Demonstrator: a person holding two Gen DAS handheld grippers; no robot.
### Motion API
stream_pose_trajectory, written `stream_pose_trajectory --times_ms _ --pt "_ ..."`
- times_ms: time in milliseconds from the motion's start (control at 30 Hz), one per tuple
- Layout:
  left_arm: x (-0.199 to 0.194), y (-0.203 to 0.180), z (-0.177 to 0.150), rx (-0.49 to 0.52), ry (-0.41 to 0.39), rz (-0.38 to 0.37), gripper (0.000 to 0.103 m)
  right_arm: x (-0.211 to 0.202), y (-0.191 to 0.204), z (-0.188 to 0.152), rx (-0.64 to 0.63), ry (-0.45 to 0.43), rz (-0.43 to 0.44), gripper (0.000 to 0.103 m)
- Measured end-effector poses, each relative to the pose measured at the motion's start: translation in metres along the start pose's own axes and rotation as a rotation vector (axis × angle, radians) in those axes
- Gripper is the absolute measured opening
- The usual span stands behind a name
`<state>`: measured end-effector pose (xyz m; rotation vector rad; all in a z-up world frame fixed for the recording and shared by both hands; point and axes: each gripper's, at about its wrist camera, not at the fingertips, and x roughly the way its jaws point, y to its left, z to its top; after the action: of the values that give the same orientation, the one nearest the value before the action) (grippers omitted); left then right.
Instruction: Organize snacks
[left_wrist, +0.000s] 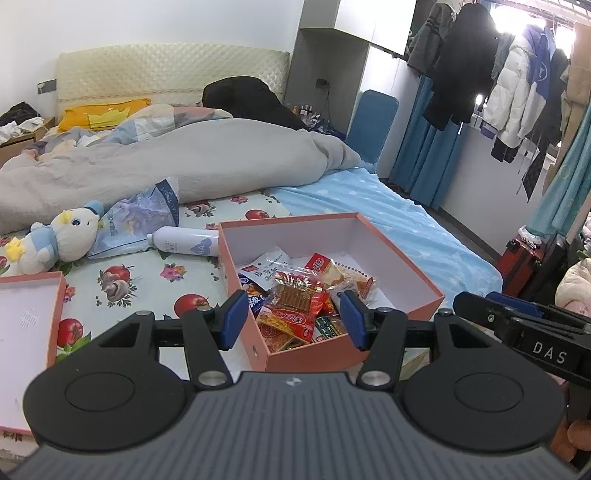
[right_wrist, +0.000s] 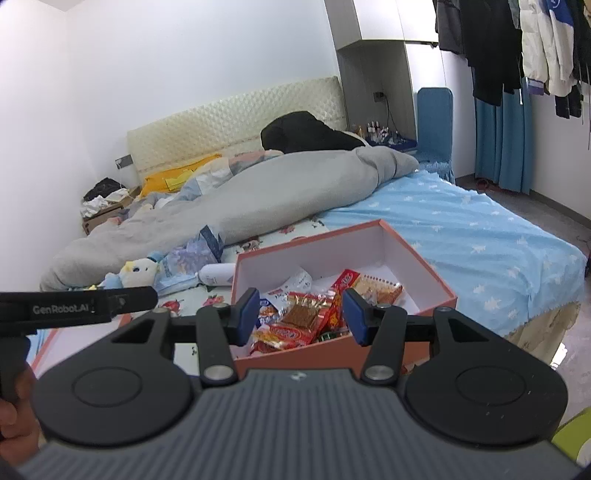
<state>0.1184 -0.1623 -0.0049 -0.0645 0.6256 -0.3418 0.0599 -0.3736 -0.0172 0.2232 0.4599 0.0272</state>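
A pink box with a white inside sits on the bed, its near half filled with several snack packets in red, orange and white wrappers. My left gripper hovers open above the box's near corner, nothing between its blue pads. My right gripper is also open over the box's near edge, holding nothing. In the left wrist view the right gripper's black body shows at the right; in the right wrist view the left one shows at the left with a hand below it.
The pink box lid lies at the left on the flowered sheet. A plush duck, a blue foil bag and a white bottle lie behind the box. A grey duvet covers the far bed. Clothes hang at right.
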Motion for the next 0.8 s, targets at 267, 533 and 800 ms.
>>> stream_pose_trajectory --times_ms 267,533,800 --pt "-0.004 -0.003 -0.007 0.002 0.000 0.008 0.061 -0.004 -0.002 -0.006 -0.013 0.008 -0.001 0.053" --pt "-0.002 0.002 -0.011 -0.008 -0.020 0.024 0.096 -0.002 -0.002 -0.004 -0.032 0.007 -0.014 0.053" --pt "0.000 0.007 -0.014 0.021 0.007 0.080 0.102 0.001 0.003 -0.010 -0.042 0.015 -0.019 0.063"
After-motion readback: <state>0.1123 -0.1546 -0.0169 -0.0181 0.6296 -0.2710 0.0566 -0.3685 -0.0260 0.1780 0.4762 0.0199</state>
